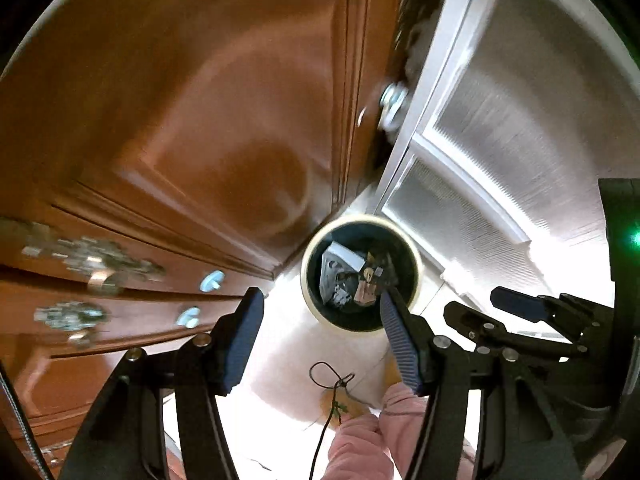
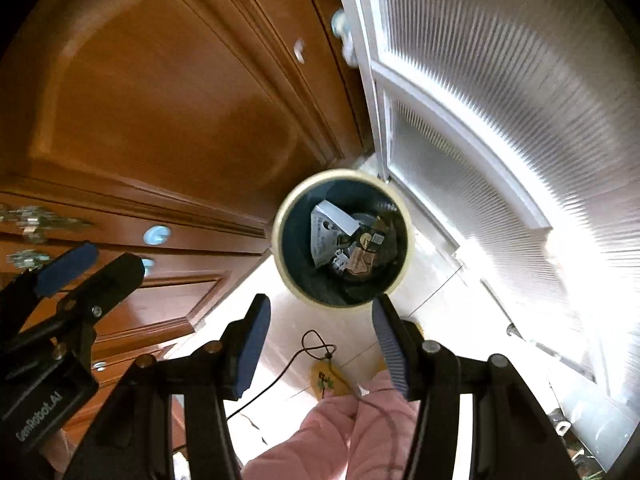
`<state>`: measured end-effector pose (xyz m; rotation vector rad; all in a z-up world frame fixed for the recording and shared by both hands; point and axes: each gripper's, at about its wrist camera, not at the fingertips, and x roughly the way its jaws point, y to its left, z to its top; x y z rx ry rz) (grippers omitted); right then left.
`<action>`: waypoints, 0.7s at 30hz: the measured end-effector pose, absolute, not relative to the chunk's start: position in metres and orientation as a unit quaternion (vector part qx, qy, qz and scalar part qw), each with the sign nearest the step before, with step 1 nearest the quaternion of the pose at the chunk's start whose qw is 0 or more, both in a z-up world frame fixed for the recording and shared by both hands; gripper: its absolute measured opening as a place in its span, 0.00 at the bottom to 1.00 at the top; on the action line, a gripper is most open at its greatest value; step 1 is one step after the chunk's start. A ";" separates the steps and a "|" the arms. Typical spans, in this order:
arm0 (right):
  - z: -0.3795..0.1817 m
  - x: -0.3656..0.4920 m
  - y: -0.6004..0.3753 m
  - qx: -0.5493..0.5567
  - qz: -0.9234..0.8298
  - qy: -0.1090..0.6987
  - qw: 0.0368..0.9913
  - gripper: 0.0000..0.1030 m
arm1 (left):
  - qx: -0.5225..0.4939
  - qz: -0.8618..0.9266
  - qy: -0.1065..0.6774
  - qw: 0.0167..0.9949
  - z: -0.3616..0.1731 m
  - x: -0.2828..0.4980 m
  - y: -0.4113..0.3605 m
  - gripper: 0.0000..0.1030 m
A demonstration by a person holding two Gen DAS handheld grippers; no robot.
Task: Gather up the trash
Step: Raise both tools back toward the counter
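Gaping right tongs (image 2: 318,340) above upright, trash-filled bin (image 2: 342,240).

Wooden cabinet (image 2: 160,112) meets bright ribbed-glass door (image 2: 500,92), pale floor (image 2: 432,304).

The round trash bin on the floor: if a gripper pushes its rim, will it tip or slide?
The trash bin looks light, holding only paper scraps, so it would probably slide on the glossy floor tiles. A high push on the rim might tip it.

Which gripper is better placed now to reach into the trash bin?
Right, by a small margin: the trash bin lies centred ahead of the right gripper. It sits off toward one finger of the left gripper. Both are open, empty.
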<state>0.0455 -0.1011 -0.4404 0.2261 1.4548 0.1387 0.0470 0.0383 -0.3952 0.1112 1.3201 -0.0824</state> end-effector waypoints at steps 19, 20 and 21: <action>-0.200 0.000 -0.092 0.086 0.089 0.569 0.813 0.52 | 0.058 -0.074 0.511 0.855 -0.154 0.003 0.045 0.57; -0.191 -0.003 -0.091 0.086 0.090 0.562 0.818 0.52 | 0.059 -0.076 0.504 0.858 -0.145 0.001 0.044 0.57; -0.183 -0.004 -0.090 0.085 0.092 0.555 0.822 0.52 | 0.061 -0.080 0.494 0.864 -0.132 -0.001 0.044 0.57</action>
